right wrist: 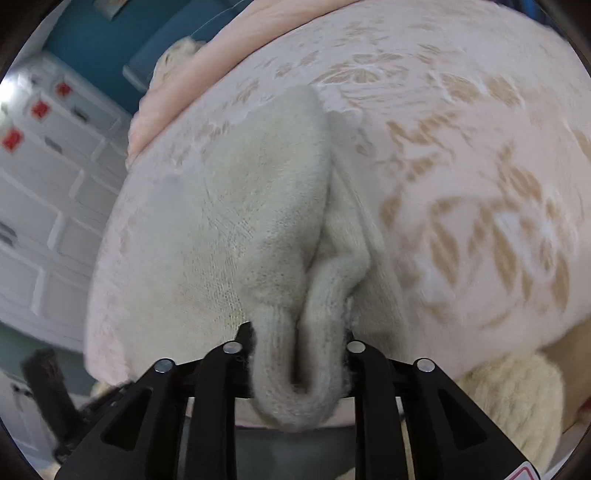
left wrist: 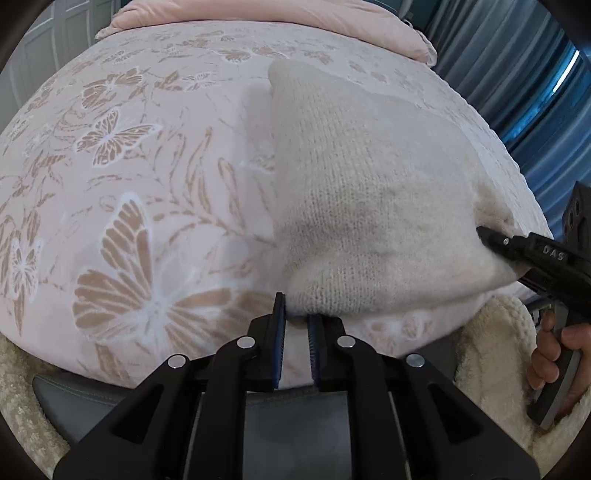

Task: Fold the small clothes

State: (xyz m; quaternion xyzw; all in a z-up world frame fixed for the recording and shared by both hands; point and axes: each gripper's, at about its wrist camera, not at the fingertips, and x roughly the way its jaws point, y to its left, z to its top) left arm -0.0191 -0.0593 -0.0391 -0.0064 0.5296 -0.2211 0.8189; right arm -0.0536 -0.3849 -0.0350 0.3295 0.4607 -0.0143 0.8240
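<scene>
A cream knitted garment (left wrist: 369, 206) lies on a pink butterfly-patterned bedspread (left wrist: 129, 177). My left gripper (left wrist: 297, 314) sits at the garment's near edge with its jaws slightly apart; the blue pads (left wrist: 279, 339) hold nothing that I can see. My right gripper (left wrist: 487, 236) reaches in from the right in the left wrist view and pinches the garment's right edge. In the right wrist view the right gripper (right wrist: 299, 332) is shut on a bunched ribbed fold of the garment (right wrist: 258, 221), lifted off the bedspread (right wrist: 480, 184).
A pink pillow (left wrist: 295, 22) lies at the far end of the bed. A fluffy cream blanket (left wrist: 495, 347) hangs at the near right edge. Blue curtains (left wrist: 517, 74) are at the right; white drawers (right wrist: 44, 203) stand beside the bed.
</scene>
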